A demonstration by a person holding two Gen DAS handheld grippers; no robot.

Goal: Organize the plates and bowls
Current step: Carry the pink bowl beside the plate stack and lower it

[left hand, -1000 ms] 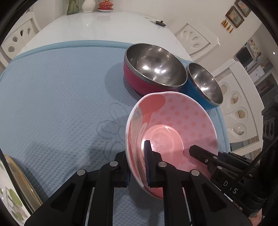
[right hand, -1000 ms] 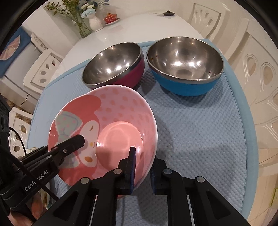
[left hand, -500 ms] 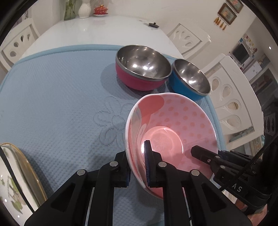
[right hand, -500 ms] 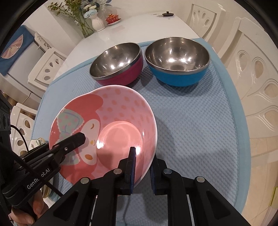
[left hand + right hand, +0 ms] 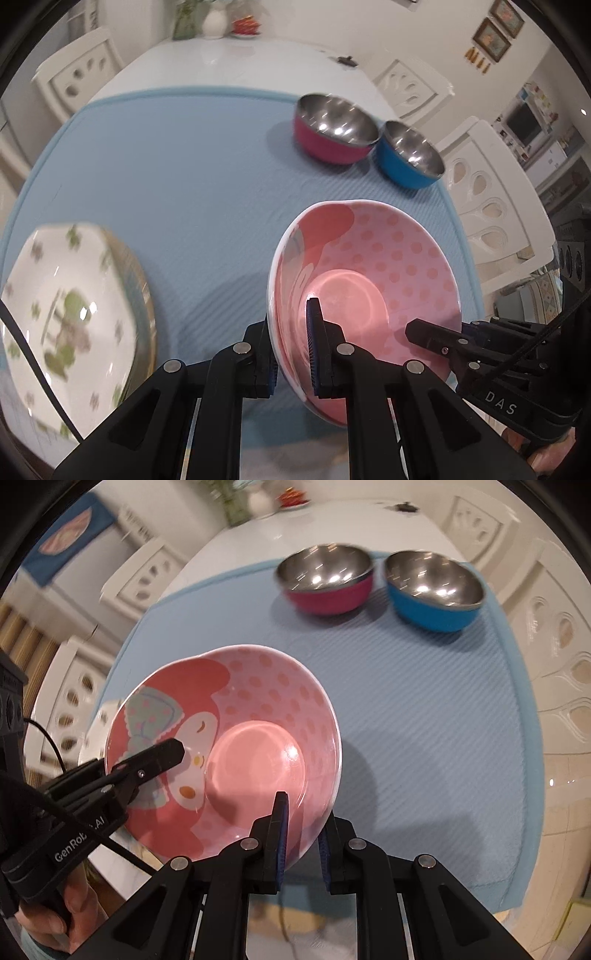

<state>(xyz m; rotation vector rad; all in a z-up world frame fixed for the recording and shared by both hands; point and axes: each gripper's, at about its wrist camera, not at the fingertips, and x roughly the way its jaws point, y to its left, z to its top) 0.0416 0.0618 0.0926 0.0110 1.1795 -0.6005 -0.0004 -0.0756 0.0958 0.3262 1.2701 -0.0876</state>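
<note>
Both grippers pinch pink cartoon bowl (image 5: 236,738) by opposite rims, held tilted above blue mat (image 5: 177,166): left gripper (image 5: 291,354), right gripper (image 5: 301,834). Magenta steel bowl (image 5: 328,579) & blue steel bowl (image 5: 434,590) sit touching at mat's far side.

The pink bowl (image 5: 369,273) now sits farther from the two steel bowls (image 5: 334,127), and a flowered plate (image 5: 70,325) appears at left.

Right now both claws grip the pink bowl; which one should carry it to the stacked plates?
Left, probably. The left claw pinches the pink bowl rim on the side facing the stacked plates; the right claw holds the opposite rim.
</note>
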